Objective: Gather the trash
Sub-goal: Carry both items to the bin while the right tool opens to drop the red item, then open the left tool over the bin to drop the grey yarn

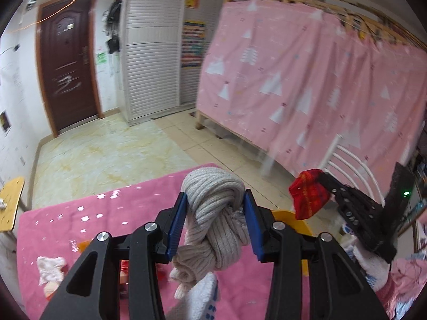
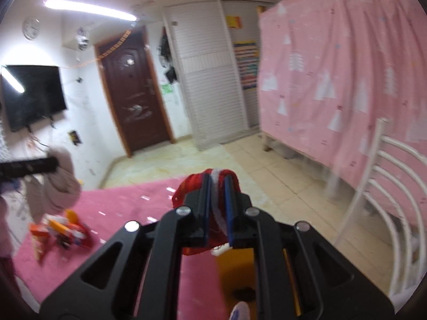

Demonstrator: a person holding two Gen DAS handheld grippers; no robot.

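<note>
Knitted beige ribbing, twisted into a fat knot, fills the left gripper: this knotted beige sock sits squeezed between the blue pads, held in the air above the pink cloth that covers the table, its loose tail hanging down towards the hand. Judged by its look it is light, soft and springy; it will compress under the pads and not slip, and the thick knot is the sensible place to hold it, since the dangling end would swing or pull loose. The right gripper is pressed nearly together on a red cloth with a thin white strip showing between the pads; it too hangs above the pink cloth near the table's far edge and seems limp and weightless, so a pinch through its bunched middle should be enough. Neither item looks fragile. An orange and white wrapper lies on the cloth to the left, but motion blur hides its print. Posters on the white cabinet and marks on the brown door carry writing too smeared to read.
</note>
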